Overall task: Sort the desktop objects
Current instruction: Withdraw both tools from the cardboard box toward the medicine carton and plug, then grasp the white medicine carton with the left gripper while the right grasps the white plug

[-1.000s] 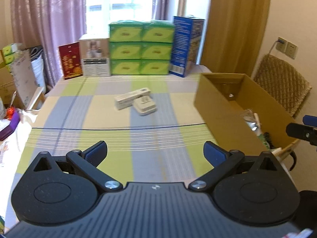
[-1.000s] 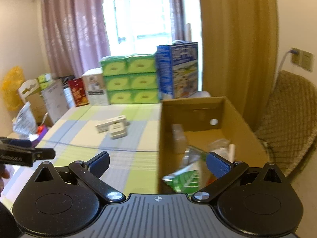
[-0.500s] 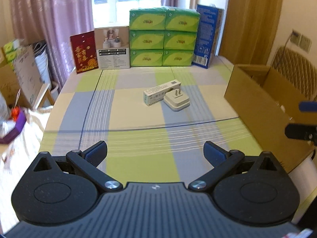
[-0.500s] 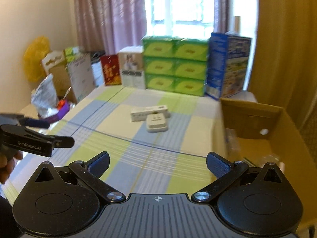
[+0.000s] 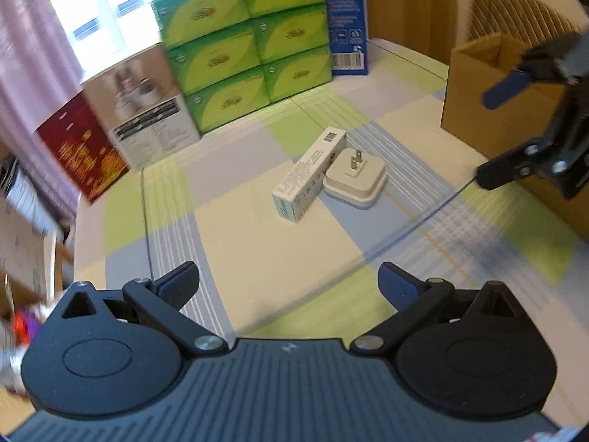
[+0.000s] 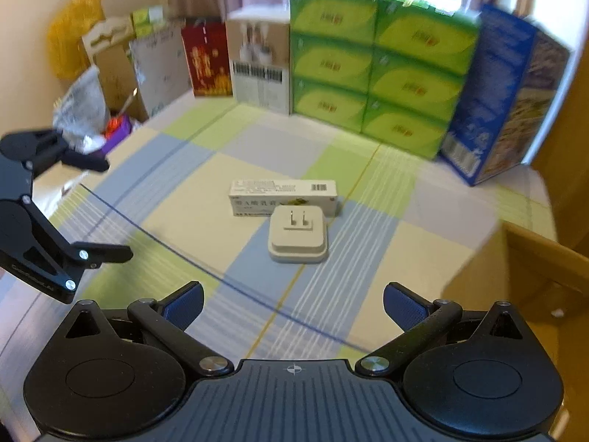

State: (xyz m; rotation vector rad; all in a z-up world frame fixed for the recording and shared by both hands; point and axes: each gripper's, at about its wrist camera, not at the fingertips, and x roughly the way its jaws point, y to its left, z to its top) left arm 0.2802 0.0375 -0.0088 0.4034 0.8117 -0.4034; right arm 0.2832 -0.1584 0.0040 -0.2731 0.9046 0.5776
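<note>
Table [image 6: 423,258] with a checked cloth in green, blue and cream fills both views. In the middle of it lie two small things that touch each other: a long white medicine box [image 6: 283,197] and a white plug adapter [image 6: 298,237]. The plug adapter lies flat with its two metal pins pointing up. It sits on the near side of the medicine box in the right wrist view.

The left gripper [image 5: 289,285] has its two fingers spread wide apart, and nothing is between them. The right gripper [image 6: 292,304] is spread wide too, and it holds nothing. Both hang above the near part of the table, apart from the two small things. Each one shows at the edge of the other's view.

A brown cardboard box [image 5: 478,92] stands on the right side of the table, well apart from the plug adapter. At the far edge stands a stack of green tissue packs [image 6: 371,59]. Beside the stack is a tall blue box [image 6: 493,92] on one side and a white box [image 6: 257,62] and a red box [image 6: 206,59] on the other.
</note>
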